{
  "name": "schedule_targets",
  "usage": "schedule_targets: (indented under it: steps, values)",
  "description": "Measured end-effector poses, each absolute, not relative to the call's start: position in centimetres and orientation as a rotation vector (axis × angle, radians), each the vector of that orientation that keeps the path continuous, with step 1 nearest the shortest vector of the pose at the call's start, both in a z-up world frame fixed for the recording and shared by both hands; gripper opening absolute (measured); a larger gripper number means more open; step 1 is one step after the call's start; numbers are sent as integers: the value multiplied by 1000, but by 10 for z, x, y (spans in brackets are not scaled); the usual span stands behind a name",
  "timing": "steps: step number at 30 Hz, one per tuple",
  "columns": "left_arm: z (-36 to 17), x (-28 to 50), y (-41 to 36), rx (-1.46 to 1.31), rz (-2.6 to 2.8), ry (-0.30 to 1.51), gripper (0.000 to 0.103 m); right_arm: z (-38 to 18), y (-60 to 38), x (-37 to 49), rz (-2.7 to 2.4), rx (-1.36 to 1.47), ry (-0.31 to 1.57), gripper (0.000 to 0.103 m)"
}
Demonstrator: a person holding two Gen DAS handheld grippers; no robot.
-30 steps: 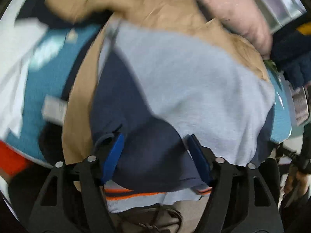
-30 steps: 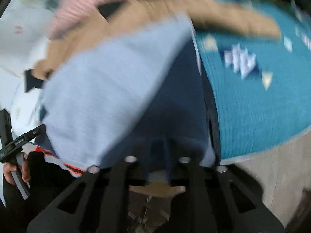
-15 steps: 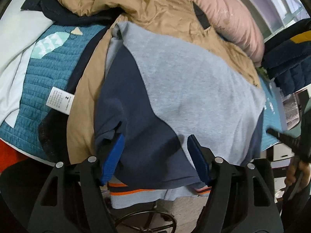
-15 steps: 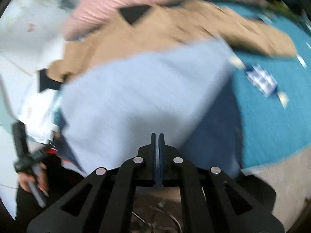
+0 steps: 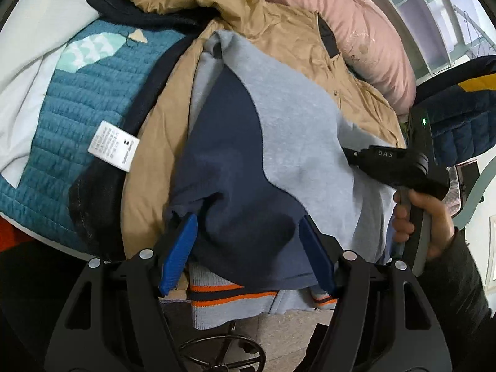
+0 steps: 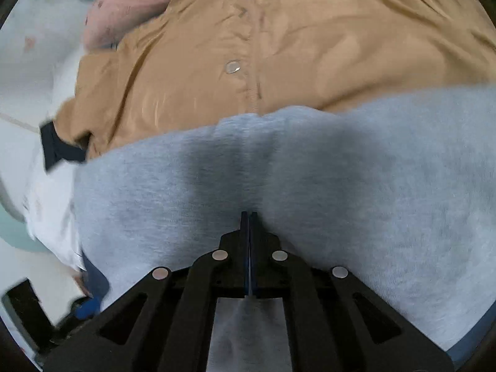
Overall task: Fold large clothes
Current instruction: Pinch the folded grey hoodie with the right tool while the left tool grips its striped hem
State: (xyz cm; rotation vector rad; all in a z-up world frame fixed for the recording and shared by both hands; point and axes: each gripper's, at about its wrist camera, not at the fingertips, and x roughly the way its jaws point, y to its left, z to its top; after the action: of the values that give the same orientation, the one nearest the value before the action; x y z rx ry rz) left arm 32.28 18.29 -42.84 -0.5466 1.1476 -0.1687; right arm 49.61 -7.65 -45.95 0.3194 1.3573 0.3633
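Since the frames of a second ago, the right tongs (image 6: 249, 217) have been brought across the grey-and-navy sweatshirt (image 5: 294, 130), and the blur of the earlier left-wrist view has given way to a sharp picture. Nearest the left camera, the left tongs (image 5: 248, 241) are seen standing apart, their blue pads (image 5: 179, 248) on either side of a raised fold of the sweatshirt's navy panel; whether the pads press on the cloth cannot be told. Below them the orange-striped hem (image 5: 229, 293) is seen hanging over the bed edge, with a black wheeled chair base (image 5: 221, 353) on the floor beneath.

In the right-wrist view the right tongs are shown drawn fully together, with nothing seen between the pads, pointed down at the light grey cloth of the sweatshirt (image 6: 310, 179), which fills the lower half of that view. In the left-wrist view the same tool is seen at the sweatshirt's right edge, gripped by the right hand (image 5: 424, 217) in a dark sleeve.

The sweatshirt is spread on top of a tan jacket (image 5: 279, 31), whose snap button (image 6: 232, 67) is visible beyond the grey edge. Beneath both, a teal quilted bedspread (image 5: 77, 117) is seen, with a white care label (image 5: 113, 145) lying against a dark garment's edge. Farther off, a pink duvet (image 5: 356, 31) and a navy puffer jacket (image 5: 458, 117) are seen.
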Motion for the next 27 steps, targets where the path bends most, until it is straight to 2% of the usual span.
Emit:
schedule_targets:
  steps: [5, 8, 12, 19, 27]
  values:
    - [-415, 318, 199, -612, -165, 1093, 70, -425, -77, 455, 409, 263, 1359, 3]
    - [-416, 318, 205, -633, -131, 1096, 74, -434, -80, 424, 416, 240, 1407, 0]
    - [-428, 317, 209, -688, -103, 1146, 74, -462, -80, 420, 415, 249, 1405, 0]
    - [-447, 309, 200, -726, -107, 1244, 74, -441, -81, 397, 421, 246, 1411, 1]
    - [-475, 311, 189, -809, -145, 1342, 72, -446, -93, 391, 422, 312, 1403, 1]
